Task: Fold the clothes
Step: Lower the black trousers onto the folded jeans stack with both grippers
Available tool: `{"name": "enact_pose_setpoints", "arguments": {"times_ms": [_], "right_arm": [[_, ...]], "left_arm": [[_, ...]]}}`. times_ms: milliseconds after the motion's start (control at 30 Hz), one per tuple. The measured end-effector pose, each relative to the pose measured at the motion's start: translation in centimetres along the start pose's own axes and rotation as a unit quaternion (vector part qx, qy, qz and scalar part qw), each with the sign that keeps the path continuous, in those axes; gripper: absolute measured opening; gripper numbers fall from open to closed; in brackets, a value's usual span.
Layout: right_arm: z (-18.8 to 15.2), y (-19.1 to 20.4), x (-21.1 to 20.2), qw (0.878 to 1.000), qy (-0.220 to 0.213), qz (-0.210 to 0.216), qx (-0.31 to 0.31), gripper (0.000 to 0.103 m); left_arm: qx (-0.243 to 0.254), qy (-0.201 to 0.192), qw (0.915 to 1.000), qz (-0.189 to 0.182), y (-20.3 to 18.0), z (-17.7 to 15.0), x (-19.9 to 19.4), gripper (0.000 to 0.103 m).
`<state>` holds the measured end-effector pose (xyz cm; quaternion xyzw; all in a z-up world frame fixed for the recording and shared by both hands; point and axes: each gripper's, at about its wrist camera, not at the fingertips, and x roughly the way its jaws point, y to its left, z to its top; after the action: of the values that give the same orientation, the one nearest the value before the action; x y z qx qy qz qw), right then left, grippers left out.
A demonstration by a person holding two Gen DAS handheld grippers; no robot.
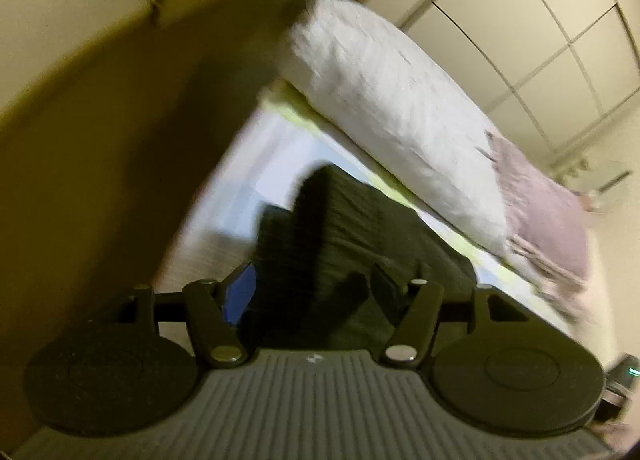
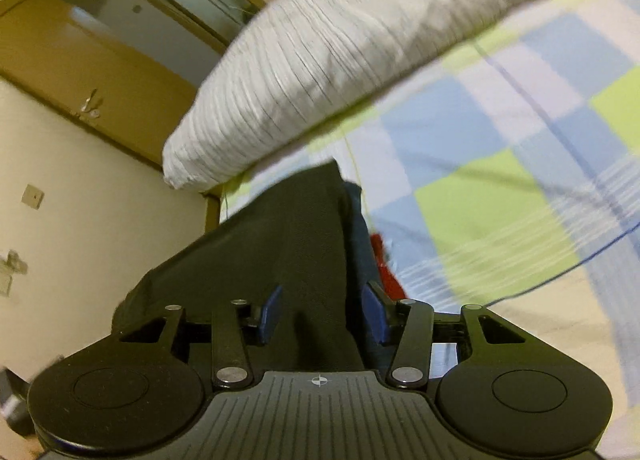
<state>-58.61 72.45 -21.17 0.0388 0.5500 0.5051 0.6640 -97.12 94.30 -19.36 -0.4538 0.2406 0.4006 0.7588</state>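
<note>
The dark garment (image 2: 288,244) lies on the checked bed sheet (image 2: 500,164), just below the white pillow (image 2: 320,72). Fabric sits between the spread jaws of the right gripper (image 2: 322,314) and the left gripper (image 1: 306,292); the pads seem not to press, though blur hides much. To lay the fold well, release both 2 corners together. Free sheet is on the right; the bed edge is near on the left.

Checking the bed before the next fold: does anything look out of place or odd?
One thing: a small red item lies on the checked sheet, partly tucked beside the dark garment. What it is cannot be told. The pillow looks ordinary.
</note>
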Motion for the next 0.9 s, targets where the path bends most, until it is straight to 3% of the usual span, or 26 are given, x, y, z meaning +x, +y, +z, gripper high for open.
{"name": "enact_pose_setpoints", "arguments": {"times_ms": [100, 167, 267, 300, 333, 400, 567, 667, 900], "right_arm": [[-1.0, 1.3, -1.8, 0.999, -0.014, -0.009, -0.047, 0.048], [-2.1, 2.5, -2.1, 0.996, -0.011, -0.018, -0.089, 0.048], [-4.2, 4.5, -1.3, 0.987, 0.003, -0.034, -0.156, 0.048], [-4.9, 5.2, -1.0, 0.983, 0.007, -0.040, -0.178, 0.048], [-5.6, 5.8, -0.7, 0.979, 0.012, -0.045, -0.200, 0.048], [-6.6, 6.6, 0.3, 0.974, 0.023, -0.049, -0.219, 0.048], [-7.9, 6.8, 2.7, 0.979, 0.052, -0.035, -0.193, 0.048], [-8.2, 7.9, 3.7, 0.973, 0.055, -0.045, -0.220, 0.048], [-8.7, 10.2, 6.2, 0.958, 0.068, -0.077, -0.268, 0.048]], "left_arm": [[0.028, -0.033, 0.9985, 0.034, -1.4, -0.1, -2.7, 0.053], [0.063, -0.034, 0.9973, 0.019, -3.0, -0.6, -3.9, 0.051], [0.141, -0.007, 0.9900, -0.008, -5.5, -1.9, -4.1, 0.038], [0.167, 0.006, 0.9859, -0.011, -6.0, -2.5, -3.6, 0.028], [0.181, 0.013, 0.9834, -0.005, -6.1, -2.9, -3.0, 0.016], [0.195, 0.027, 0.9804, 0.010, -6.0, -3.5, -1.5, 0.007], [0.174, 0.032, 0.9839, 0.026, -3.0, -3.8, 1.1, 0.006], [0.160, 0.038, 0.9862, 0.017, -1.6, -3.5, 1.7, 0.006], [0.172, 0.036, 0.9837, 0.041, -1.2, -4.3, 3.0, 0.006]]}}
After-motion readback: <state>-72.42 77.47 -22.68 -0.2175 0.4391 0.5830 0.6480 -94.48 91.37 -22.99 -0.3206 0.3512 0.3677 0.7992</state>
